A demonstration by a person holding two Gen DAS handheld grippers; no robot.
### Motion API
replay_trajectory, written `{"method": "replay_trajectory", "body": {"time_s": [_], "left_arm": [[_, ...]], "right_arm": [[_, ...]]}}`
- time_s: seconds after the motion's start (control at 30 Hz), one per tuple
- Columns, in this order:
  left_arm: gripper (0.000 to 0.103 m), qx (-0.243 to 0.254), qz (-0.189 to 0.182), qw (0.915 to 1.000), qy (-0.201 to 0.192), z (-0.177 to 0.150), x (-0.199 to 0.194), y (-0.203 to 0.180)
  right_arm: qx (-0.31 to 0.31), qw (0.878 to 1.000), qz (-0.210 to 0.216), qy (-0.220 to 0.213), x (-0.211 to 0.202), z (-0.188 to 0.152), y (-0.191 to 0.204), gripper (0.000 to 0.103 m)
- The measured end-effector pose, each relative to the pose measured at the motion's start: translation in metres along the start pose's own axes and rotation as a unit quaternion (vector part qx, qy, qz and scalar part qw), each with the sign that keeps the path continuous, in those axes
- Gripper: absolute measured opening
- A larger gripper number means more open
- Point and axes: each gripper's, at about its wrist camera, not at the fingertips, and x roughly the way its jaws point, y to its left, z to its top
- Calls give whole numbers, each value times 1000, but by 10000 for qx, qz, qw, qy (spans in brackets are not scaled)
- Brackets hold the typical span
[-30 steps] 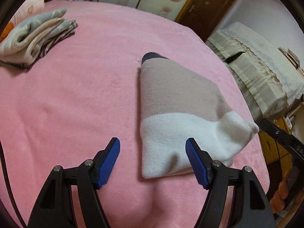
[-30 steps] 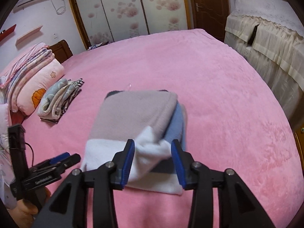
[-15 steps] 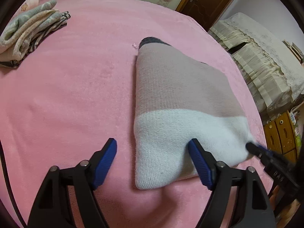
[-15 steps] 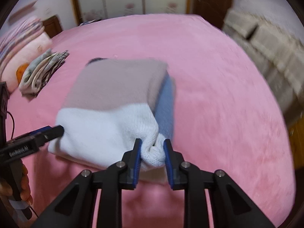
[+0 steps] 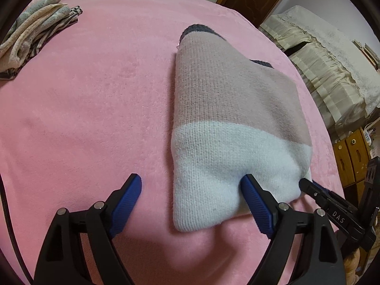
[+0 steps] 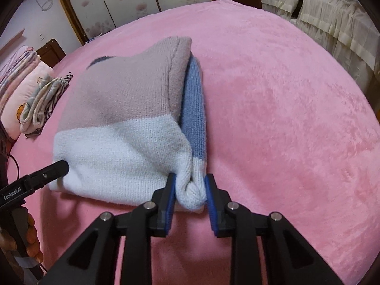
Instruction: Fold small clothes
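Note:
A small knitted sweater [image 5: 232,118] with mauve, white and blue bands lies folded on the pink bed [image 5: 83,118]. It also shows in the right wrist view [image 6: 123,123]. My left gripper [image 5: 192,192] is open around the sweater's near left corner, its right pad under the white band. My right gripper [image 6: 190,190] is shut on the sweater's near right white corner, which bunches between the pads. The left gripper's finger shows at the sweater's left edge in the right wrist view [image 6: 45,173].
A stack of folded clothes [image 5: 35,28] lies on the bed at far left, also in the right wrist view [image 6: 40,99]. A pillow and bedding [image 6: 16,80] lie beyond it. A cream-draped piece of furniture [image 5: 327,66] and a wooden cabinet [image 5: 351,156] stand right of the bed.
My right gripper closed on the sweater's white corner and lifted it slightly. My left gripper moved in, with its right pad now under the white band.

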Motion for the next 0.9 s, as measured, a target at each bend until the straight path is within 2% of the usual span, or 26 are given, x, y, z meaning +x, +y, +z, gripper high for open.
{"method": "replay_trajectory", "body": {"time_s": [0.07, 0.1, 0.27, 0.4, 0.5, 0.57, 0.67, 0.73, 0.77, 0.8, 0.83, 0.9], "left_arm": [[84, 65, 13, 10000, 10, 3, -8, -1], [84, 117, 30, 9999, -36, 6, -15, -2], [84, 349, 11, 9985, -431, 34, -44, -15], [84, 539, 36, 9969, -577, 69, -43, -30], [84, 724, 30, 9953, -648, 95, -33, -44], [83, 863, -98, 9939, -681, 110, -21, -54], [74, 899, -181, 9943, -549, 126, 5, -61], [73, 900, -118, 9954, -298, 130, 27, -58], [73, 913, 4, 9956, -221, 130, 37, -56], [73, 978, 133, 9949, -213, 129, 44, -55], [74, 1083, 264, 9936, -192, 128, 50, -54], [84, 1152, 275, 9928, -148, 126, 59, -50]], "right_arm": [[-62, 9999, -67, -93, -11, 4, 1, 38], [-96, 9997, -124, -176, -19, 7, 1, 41], [-325, 9969, -253, -668, -54, 35, 10, 42], [-557, 9949, -207, -812, -52, 71, 27, 41], [-806, 9934, -56, -817, -34, 96, 47, 33], [-891, 9937, 139, -664, -14, 110, 57, 25], [-942, 9946, 239, -356, 23, 125, 64, 18], [-910, 9957, 17, -155, 48, 129, 58, 13], [-929, 9955, -171, -110, 57, 130, 53, 1], [-941, 9951, -313, -59, 66, 130, 45, 0], [-891, 9956, -268, -44, 70, 129, 38, 0], [-842, 9963, -187, -31, 73, 128, 31, 0]]}}
